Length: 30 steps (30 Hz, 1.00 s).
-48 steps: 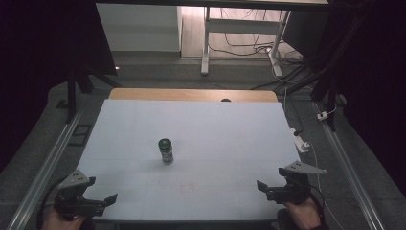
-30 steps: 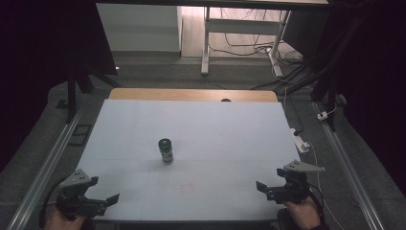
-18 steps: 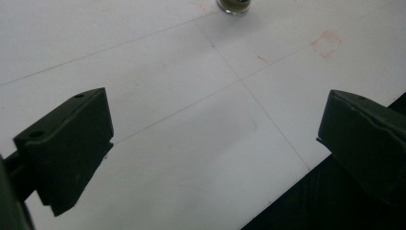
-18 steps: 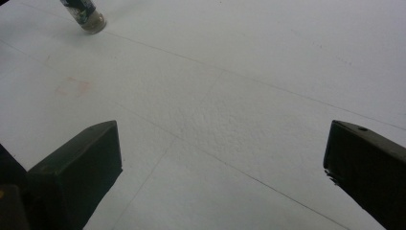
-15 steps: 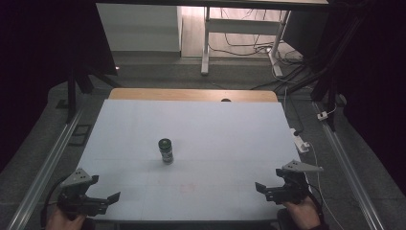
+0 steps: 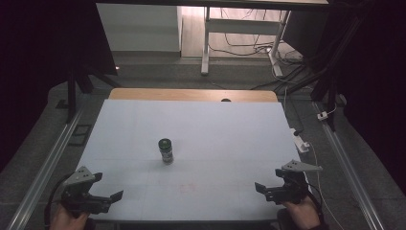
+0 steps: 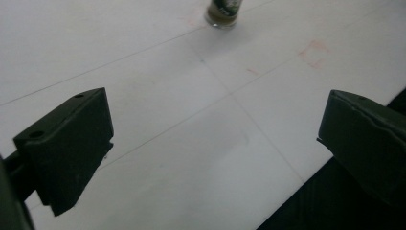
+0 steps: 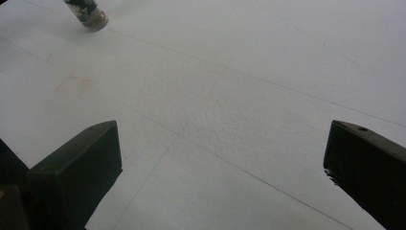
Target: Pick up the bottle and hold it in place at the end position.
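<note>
Small jar [image 6: 166, 150] with a dark green lid stands upright near the centre of the high view, on the white table surface [image 6: 225, 139], slightly left of middle, nothing touching it. In the left gripper view the jar's base [image 7: 223, 10] sits at the top edge, right of centre; in the right gripper view it's at the upper left corner [image 8: 88, 13], appearing tilted by the camera angle. Faint reddish square mark on the sheet between jar and near edge, lower centre of the high view [image 6: 187, 187]; same mark upper right in the left gripper view [image 7: 313, 51], left side in the right gripper view [image 8: 74, 84]. Thin pencil-like lines cross the sheet. Left gripper [image 6: 112, 196] at lower left of the high view, held in a hand [image 6: 67, 219] at the bottom edge, jaws wide apart, nothing between them, hovering over the near-left corner of the sheet. Right gripper [image 6: 261, 188] at lower right, hand [image 6: 301, 213] under it, grey triangular plate on top, jaws also spread wide and empty. Both well apart from the jar. Wooden strip [image 6: 191, 94] along the table's far edge, upper middle. White power strip [image 6: 301, 143] at the right table edge, cables on the floor beyond.
</note>
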### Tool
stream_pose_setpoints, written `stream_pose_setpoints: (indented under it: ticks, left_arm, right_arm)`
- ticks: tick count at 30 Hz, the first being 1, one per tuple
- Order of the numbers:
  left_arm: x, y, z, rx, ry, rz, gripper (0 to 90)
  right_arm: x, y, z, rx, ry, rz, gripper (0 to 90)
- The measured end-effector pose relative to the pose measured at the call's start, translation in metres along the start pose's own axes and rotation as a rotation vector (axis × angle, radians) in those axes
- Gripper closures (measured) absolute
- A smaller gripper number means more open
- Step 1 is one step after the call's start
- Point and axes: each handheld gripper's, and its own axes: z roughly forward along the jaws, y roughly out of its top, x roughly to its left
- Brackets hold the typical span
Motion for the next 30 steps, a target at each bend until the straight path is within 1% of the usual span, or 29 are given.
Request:
stream_pose_setpoints:
  ticks: [3,7,13,14,18,25,28,30]
  left_arm:
    - [-0.001,0.003,0.002,-0.012,-0.028,0.025,0.0]
    - [0.001,0.005,0.005,-0.021,-0.061,0.029,0.0]
    - [0.002,0.008,0.011,-0.038,-0.098,0.057,0.0]
    - [0.002,0.009,0.013,-0.041,-0.096,0.073,0.0]
    - [0.002,0.011,0.019,-0.044,-0.092,0.092,0.0]
    - [0.003,0.017,0.028,-0.051,-0.080,0.066,0.0]
    - [0.003,0.019,0.033,-0.051,-0.065,0.071,0.0]
    - [0.003,0.021,0.036,-0.057,-0.064,0.072,0.0]
  right_arm:
    - [0.000,0.000,0.000,0.002,0.003,0.003,0.0]
    - [0.000,0.000,0.001,0.004,0.002,-0.001,0.0]
    - [0.000,0.000,0.000,0.004,0.003,0.002,0.0]
    - [0.000,0.000,0.001,0.004,0.002,0.001,0.0]
    - [0.000,0.000,0.001,0.008,-0.001,-0.003,0.0]
    - [0.001,0.000,0.001,0.012,-0.002,-0.002,0.0]
    - [0.001,0.000,0.001,0.013,-0.002,-0.002,0.0]
    - [0.001,0.000,0.001,0.013,-0.003,-0.003,0.0]
